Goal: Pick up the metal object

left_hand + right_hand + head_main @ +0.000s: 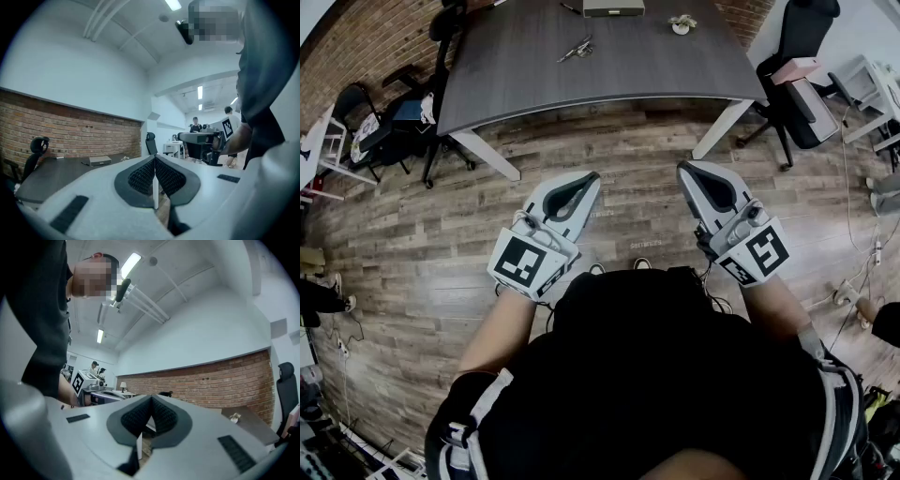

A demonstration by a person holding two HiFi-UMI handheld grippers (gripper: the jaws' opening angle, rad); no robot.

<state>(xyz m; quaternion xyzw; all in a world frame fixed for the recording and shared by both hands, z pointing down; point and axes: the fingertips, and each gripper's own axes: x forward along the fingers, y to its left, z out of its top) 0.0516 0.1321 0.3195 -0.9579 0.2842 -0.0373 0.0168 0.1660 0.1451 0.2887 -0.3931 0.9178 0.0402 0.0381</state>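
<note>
Head view shows nothing done yet: the metal object (577, 49) lies on the table (656, 70), well apart from the left gripper (593, 178) and right gripper (683, 169). Both grippers' jaws are closed and empty, so the reach and grasp remain.

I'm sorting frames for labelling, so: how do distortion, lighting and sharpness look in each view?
Head view: strong fisheye, the table bows at its edges, light is even, the metal object is small but distinct. Left gripper view: black rounded corners, the left claw looms large, a ceiling lamp glares. Right gripper view: same dark rim, the right claw looms large, a bright strip light.
</note>
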